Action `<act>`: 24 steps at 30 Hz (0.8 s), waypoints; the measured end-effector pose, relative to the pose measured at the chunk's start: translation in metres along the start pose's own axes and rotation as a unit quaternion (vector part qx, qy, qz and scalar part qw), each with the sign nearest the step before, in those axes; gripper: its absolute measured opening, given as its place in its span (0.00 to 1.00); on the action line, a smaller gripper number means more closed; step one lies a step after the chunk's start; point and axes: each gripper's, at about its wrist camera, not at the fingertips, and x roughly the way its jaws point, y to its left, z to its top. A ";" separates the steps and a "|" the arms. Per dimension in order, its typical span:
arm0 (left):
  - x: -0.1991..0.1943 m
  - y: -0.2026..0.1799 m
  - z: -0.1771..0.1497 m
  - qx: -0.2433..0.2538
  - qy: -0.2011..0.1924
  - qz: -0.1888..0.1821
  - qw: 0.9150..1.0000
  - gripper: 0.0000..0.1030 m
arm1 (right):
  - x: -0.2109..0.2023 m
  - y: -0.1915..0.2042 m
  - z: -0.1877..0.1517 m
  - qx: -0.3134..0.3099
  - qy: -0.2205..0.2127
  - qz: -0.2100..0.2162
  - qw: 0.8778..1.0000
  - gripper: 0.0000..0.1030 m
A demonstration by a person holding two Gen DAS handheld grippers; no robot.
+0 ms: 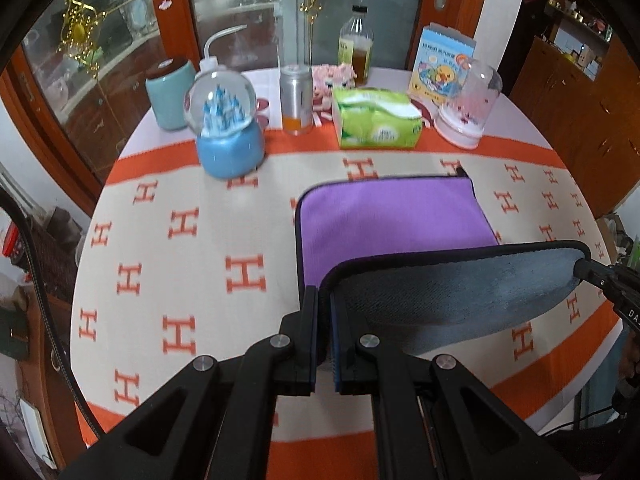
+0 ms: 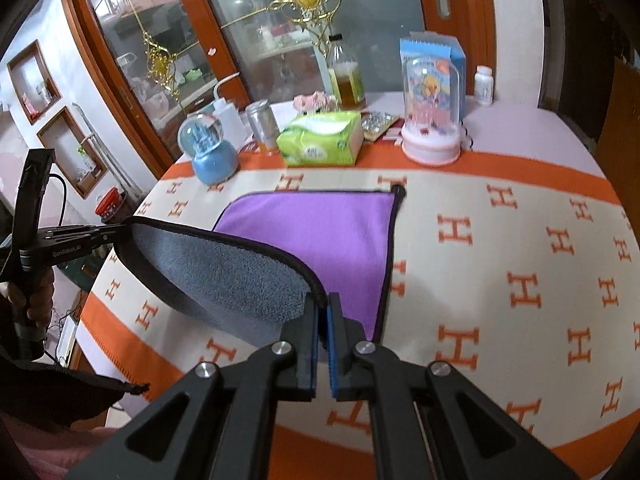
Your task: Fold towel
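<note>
A towel [image 1: 384, 216], purple on top, grey underneath, with black trim, lies on the orange-and-cream H-patterned tablecloth [image 1: 192, 248]. Its near edge is lifted, showing the grey side [image 1: 452, 288]. My left gripper [image 1: 324, 300] is shut on the near left corner. My right gripper [image 2: 323, 304] is shut on the near right corner; it shows at the right edge of the left wrist view [image 1: 588, 270]. In the right wrist view the purple side [image 2: 328, 232] lies flat and the grey flap [image 2: 224, 276] stretches across to the left gripper [image 2: 116, 236].
Along the back of the table stand a blue snow globe [image 1: 226, 128], a teal jar [image 1: 168, 94], a metal can [image 1: 296, 98], a green tissue pack [image 1: 376, 118], a bottle [image 1: 356, 46], a pink dome [image 1: 468, 108] and a picture box [image 1: 442, 64]. A glass cabinet stands behind.
</note>
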 end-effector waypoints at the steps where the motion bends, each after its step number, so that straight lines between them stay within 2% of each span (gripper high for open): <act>1: 0.001 0.000 0.004 0.001 -0.001 0.000 1.000 0.03 | 0.001 -0.001 0.004 0.001 -0.004 -0.003 1.000 0.03; 10: 0.013 0.002 0.047 0.001 -0.029 0.001 1.000 0.03 | 0.010 -0.006 0.037 0.003 -0.051 -0.030 0.998 0.03; 16: 0.033 0.002 0.066 -0.005 -0.048 -0.003 0.999 0.03 | 0.024 -0.008 0.049 0.003 -0.078 -0.065 0.995 0.03; 24: 0.071 0.005 0.076 -0.014 -0.040 0.004 0.999 0.03 | 0.057 -0.013 0.060 0.010 -0.087 -0.093 0.992 0.04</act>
